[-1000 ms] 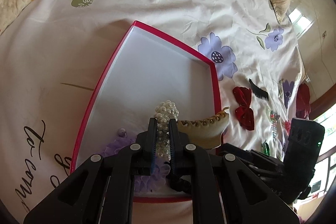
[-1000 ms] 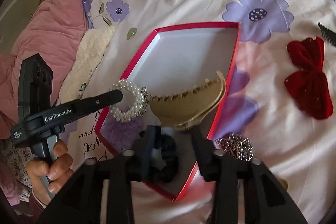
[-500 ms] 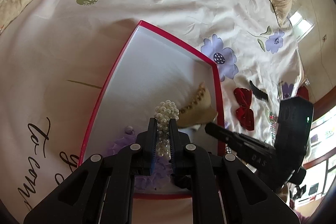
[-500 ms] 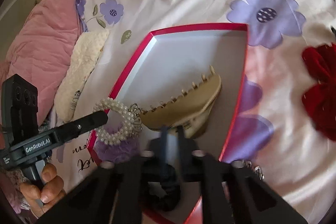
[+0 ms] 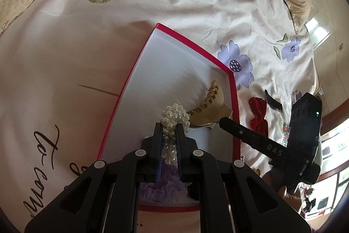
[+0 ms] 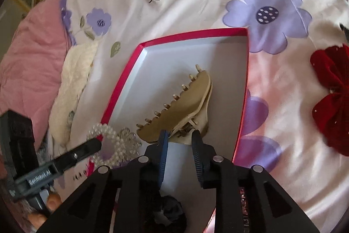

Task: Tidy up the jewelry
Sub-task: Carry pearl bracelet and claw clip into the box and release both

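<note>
A white box with a red rim (image 5: 192, 47) (image 6: 192, 33) lies on the flowered bedspread. My left gripper (image 5: 169, 139) is shut on a pearl bracelet (image 5: 174, 115) and holds it over the box's near-left corner; the right wrist view shows the same bracelet (image 6: 113, 145). A beige claw clip (image 6: 185, 106) (image 5: 209, 110) lies in the box with its teeth to the left. My right gripper (image 6: 180, 139) is at the clip's hinge end. Its jaws are opening, the hinge tabs sit between the tips, and the pads do not squeeze them.
A purple scrunchie (image 5: 161, 187) and a black scrunchie (image 6: 168, 213) sit in the box's near end. A red bow (image 6: 333, 97) and a black comb (image 5: 272, 102) lie on the bedspread to the right. A pink blanket (image 6: 28, 62) and a cream cloth (image 6: 74, 80) lie left.
The claw clip has swung so its far end points away and lies flat in the box. My right gripper followed it, shut, then spread partway. The left gripper kept still with the bracelet.
</note>
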